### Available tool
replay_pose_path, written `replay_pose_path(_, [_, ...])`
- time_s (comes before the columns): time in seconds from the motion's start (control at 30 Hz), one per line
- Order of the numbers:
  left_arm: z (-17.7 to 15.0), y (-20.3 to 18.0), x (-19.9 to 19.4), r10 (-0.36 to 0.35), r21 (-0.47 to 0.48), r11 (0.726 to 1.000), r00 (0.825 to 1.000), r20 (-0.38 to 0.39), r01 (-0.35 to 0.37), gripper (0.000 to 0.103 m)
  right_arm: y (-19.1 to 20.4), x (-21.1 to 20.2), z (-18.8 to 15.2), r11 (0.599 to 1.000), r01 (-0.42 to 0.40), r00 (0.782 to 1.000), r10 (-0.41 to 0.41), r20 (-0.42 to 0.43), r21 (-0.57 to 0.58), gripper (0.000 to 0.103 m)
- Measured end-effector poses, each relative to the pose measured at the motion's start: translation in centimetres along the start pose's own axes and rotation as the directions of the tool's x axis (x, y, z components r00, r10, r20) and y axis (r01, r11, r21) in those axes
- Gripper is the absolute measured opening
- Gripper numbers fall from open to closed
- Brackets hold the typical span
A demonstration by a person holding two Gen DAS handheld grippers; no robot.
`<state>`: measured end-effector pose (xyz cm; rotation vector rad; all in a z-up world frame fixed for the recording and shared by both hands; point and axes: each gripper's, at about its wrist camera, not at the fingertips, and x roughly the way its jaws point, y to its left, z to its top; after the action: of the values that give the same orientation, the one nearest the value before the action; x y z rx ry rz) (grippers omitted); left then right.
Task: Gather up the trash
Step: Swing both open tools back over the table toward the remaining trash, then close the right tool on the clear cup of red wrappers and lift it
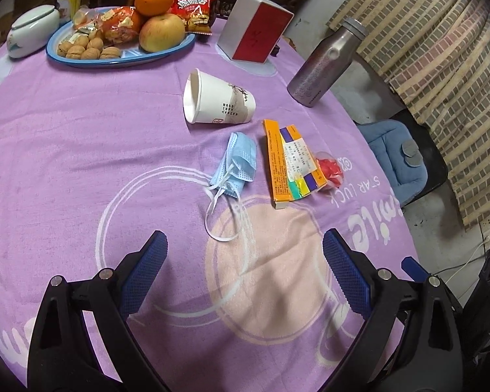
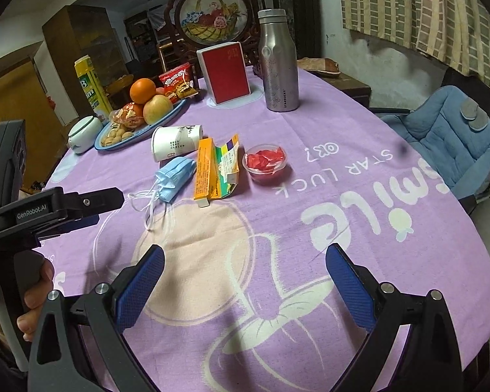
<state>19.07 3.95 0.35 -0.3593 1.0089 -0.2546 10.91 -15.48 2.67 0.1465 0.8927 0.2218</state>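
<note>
Both the left gripper (image 1: 245, 254) and right gripper (image 2: 245, 261) hover with jaws wide open and empty over the purple-clothed bench (image 1: 81, 150), nothing collected yet; the nearest trash, a crumpled blue face mask (image 1: 236, 166), likely calls for reaching forward and pinching.

The desk (image 2: 359, 235) is covered in purple cloth printed with white lettering and a pale pink circle. A blue face mask (image 1: 238, 166), a white paper cup (image 1: 217, 99) with dark print, and an orange box (image 1: 276, 163) are seen. Red pieces fill a clear tub (image 2: 266, 162). The gripper (image 1: 245, 272) pads (image 1: 143, 276) are blue on black.
</note>
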Motion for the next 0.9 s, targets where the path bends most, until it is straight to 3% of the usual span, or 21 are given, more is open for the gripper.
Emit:
replay_pose_path(0.73, [0.4, 1.2, 0.2, 0.018, -0.029, 0.999, 1.000, 0.001, -0.018, 0.093, -0.4, 1.5, 0.7, 1.000, 0.017, 0.999, -0.017, -0.027, -0.002, 0.097])
replay_pose_path(0.9, [1.0, 3.1, 0.1, 0.032, -0.087, 0.996, 0.999, 0.012, -0.031, 0.093, -0.1, 3.1, 2.1, 1.000, 0.020, 0.999, -0.021, -0.037, -0.016, 0.097])
